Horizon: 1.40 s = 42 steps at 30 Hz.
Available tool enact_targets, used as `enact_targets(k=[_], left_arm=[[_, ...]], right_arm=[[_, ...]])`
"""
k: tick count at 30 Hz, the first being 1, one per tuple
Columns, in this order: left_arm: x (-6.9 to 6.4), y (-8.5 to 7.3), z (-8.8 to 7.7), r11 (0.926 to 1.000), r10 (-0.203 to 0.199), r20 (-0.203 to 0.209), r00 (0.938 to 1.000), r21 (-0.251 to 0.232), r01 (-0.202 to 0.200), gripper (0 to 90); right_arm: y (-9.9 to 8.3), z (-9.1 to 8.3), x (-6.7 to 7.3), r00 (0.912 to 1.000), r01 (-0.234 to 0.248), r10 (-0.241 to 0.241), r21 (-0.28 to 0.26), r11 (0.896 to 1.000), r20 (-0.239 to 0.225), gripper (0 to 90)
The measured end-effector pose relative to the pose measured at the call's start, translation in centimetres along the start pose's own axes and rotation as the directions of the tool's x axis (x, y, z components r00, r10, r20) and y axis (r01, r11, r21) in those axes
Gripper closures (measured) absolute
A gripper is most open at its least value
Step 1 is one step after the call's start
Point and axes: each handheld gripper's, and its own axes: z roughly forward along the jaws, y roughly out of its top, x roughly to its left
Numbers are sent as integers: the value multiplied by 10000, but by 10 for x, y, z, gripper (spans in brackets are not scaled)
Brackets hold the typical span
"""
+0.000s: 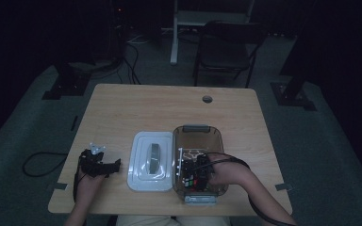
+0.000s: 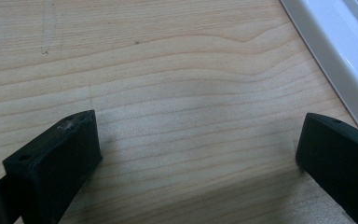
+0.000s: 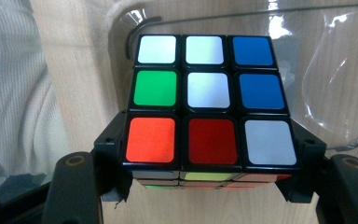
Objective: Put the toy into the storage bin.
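Observation:
A scrambled Rubik's cube (image 3: pixel 207 100) sits between the black jaws of my right gripper (image 3: pixel 212 142), whose pads press on its two sides. Its top face has white, blue, green, orange and red stickers. In the high view, that right gripper (image 1: pixel 194 173) holds the cube (image 1: pixel 188 178) down inside a clear plastic box (image 1: pixel 197 128) at the table's front right. The box's clear wall (image 3: pixel 335 70) curves behind the cube. My left gripper (image 1: pixel 106 165) rests at the front left of the table. It stands open (image 2: pixel 198 135) over bare wood, with nothing between its jaws.
The box's white lid (image 1: pixel 151 162) lies flat between the two grippers, and its rim (image 2: pixel 335 42) is just right of the left jaws. The wooden table (image 1: pixel 146 108) has a cable hole (image 1: pixel 207 99) at the back. A chair (image 1: pixel 228 47) stands beyond it.

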Motion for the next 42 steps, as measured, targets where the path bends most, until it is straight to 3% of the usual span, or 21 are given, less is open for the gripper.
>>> enact_targets(k=[7, 17, 20, 27, 29, 30, 31, 32, 33, 35, 36, 37, 41, 42], left_arm=[[0, 0, 0, 10000, 1, -2, 10000, 5, -1, 5], [0, 0, 0, 10000, 12, 12, 10000, 2, -12, 4], [0, 0, 0, 10000, 11, 12, 10000, 1, -11, 4], [0, 0, 0, 10000, 11, 13, 10000, 0, -11, 4], [0, 0, 0, 10000, 12, 12, 10000, 2, -12, 4], [0, 0, 0, 10000, 12, 12, 10000, 0, -12, 5], [0, 0, 0, 10000, 12, 12, 10000, 0, -12, 4], [0, 0, 0, 10000, 11, 9, 10000, 1, -11, 4], [0, 0, 0, 10000, 11, 9, 10000, 1, -11, 4], [0, 0, 0, 10000, 13, 9, 10000, 4, -13, 4], [0, 0, 0, 10000, 11, 11, 10000, 1, -11, 4], [0, 0, 0, 10000, 11, 12, 10000, 1, -11, 4], [0, 0, 0, 10000, 11, 12, 10000, 1, -11, 4], [0, 0, 0, 10000, 17, 9, 10000, 3, -17, 4]], right_arm=[[0, -2, 0, 9998, 119, -123, -203, 9997, -182, 318], [-4, -11, -3, 9994, -330, 317, -929, 9951, -157, 266], [-10, -21, -5, 9986, -483, 510, -1490, 9877, 142, 248], [-24, -33, -9, 9952, -966, 969, -2337, 9675, -100, 231], [-30, -37, -9, 9934, -1131, 1137, -2745, 9549, -135, 207], [-35, -39, -9, 9902, -1355, 1394, -3074, 9419, -93, 197], [-35, -39, -9, 9902, -1355, 1394, -3074, 9419, -93, 197], [-41, -41, -9, 9864, -1514, 1640, -3491, 9247, 65, 187], [-41, -41, -9, 9864, -1514, 1640, -3491, 9247, 65, 187], [-48, -42, -10, 9825, -1620, 1851, -3916, 9058, 217, 171], [-53, -42, -11, 9770, -1780, 2112, -4349, 8827, 287, 149], [-53, -42, -11, 9770, -1780, 2112, -4349, 8827, 287, 149], [-64, -42, -12, 9630, -2125, 2675, -5151, 8304, 340, 135], [-68, -44, -12, 9584, -2199, 2839, -5562, 8014, 301, 134]])
